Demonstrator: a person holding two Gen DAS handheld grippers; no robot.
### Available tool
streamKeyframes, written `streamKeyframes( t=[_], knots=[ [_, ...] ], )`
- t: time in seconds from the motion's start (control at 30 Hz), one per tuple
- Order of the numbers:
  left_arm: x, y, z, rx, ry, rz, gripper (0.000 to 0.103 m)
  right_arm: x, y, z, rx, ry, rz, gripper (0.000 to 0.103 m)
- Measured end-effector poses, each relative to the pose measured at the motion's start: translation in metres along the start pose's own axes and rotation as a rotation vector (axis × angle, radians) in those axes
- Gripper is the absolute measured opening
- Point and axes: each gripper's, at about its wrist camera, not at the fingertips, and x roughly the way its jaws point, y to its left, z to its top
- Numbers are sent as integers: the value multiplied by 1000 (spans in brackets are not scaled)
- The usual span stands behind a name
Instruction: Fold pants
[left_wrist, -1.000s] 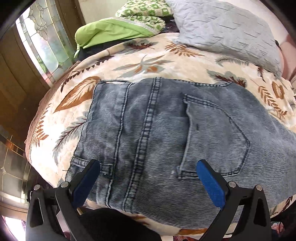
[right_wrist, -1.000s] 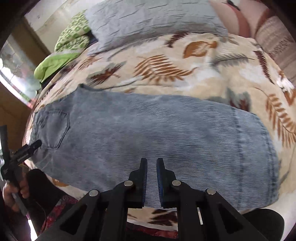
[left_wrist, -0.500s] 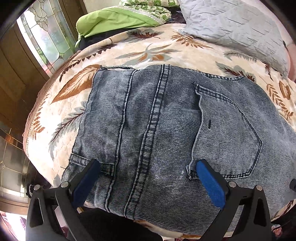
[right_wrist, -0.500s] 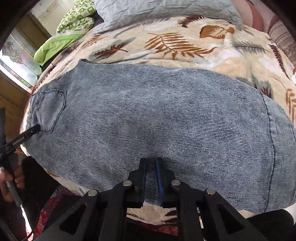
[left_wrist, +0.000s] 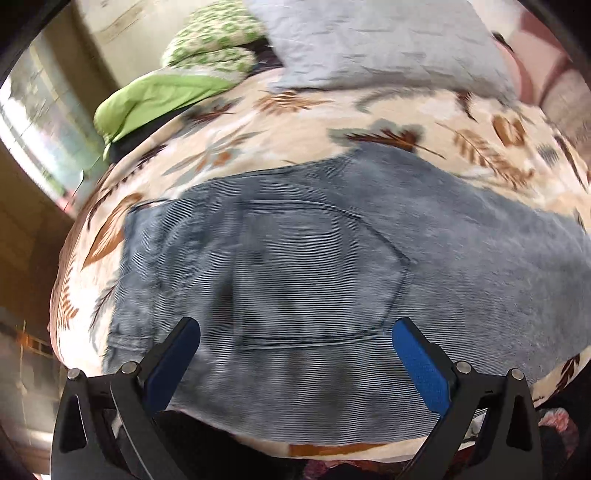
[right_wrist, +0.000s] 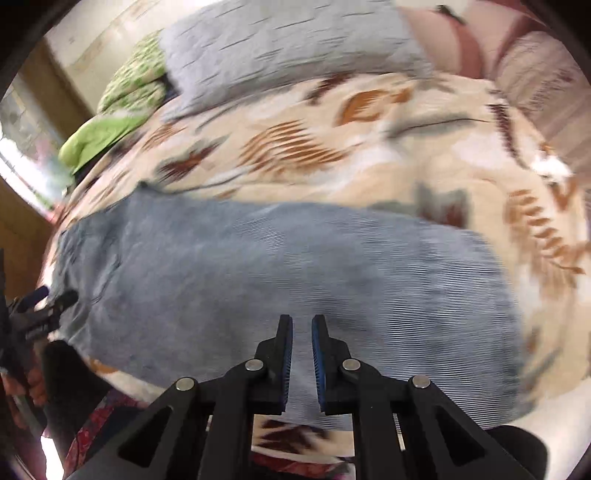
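Note:
Blue-grey denim pants (left_wrist: 317, 273) lie flat on a leaf-patterned bedspread (left_wrist: 306, 122), back pocket up, waist toward the left. They also show in the right wrist view (right_wrist: 295, 273), stretching left to right. My left gripper (left_wrist: 295, 336) is open and empty, its blue pads (left_wrist: 417, 362) hovering over the near edge by the pocket. My right gripper (right_wrist: 301, 325) has its jaws nearly together with a narrow gap, holding nothing, above the leg's near edge. The left gripper also shows in the right wrist view (right_wrist: 40, 306) at the far left.
A grey quilted pillow (left_wrist: 388, 44) and green bedding (left_wrist: 155, 96) lie at the far side of the bed. A window (left_wrist: 33, 129) and wooden frame are at the left. The bed's near edge runs just below the pants.
Both views are now blurred by motion. The left camera has swung right, so the pocket sits central. The right gripper has pulled back from the pants; its jaws stay nearly closed.

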Motion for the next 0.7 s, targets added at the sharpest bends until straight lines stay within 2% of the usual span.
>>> streamKeyframes(
  t=[0.2,0.4,0.7],
  knots=[
    [14,-28,-1,58,35,3,103,2,-44,-6,90,24,-55,13],
    [35,-32,-2,59,69,4,103,22,-56,-11,131,53,-12,13],
    [33,-34,-3,71,46,12,103,24,-65,-14,171,30,41,13]
  ],
)
